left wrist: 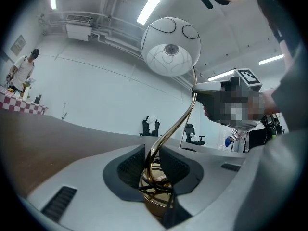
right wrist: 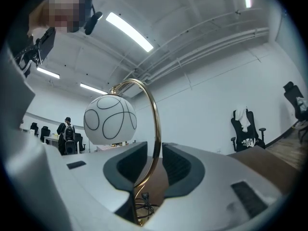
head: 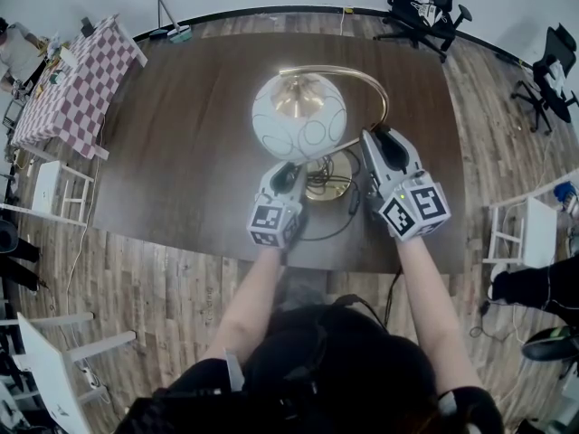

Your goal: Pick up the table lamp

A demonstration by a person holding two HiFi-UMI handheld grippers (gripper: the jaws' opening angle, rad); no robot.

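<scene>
The table lamp has a white globe shade with black loops, an arching brass stem and a round brass base wound with black cord. It stands on the dark wooden table. My left gripper reaches in at the base from the near left. In the left gripper view the lower stem runs down between the pads of the left gripper, which are shut on it above the base. My right gripper is at the stem's right side. In the right gripper view the stem passes between the open jaws of the right gripper, untouched.
The lamp's black cord trails toward the table's near edge. A checkered table stands at the left, office chairs behind and at the right, white furniture at the right. A person stands far off.
</scene>
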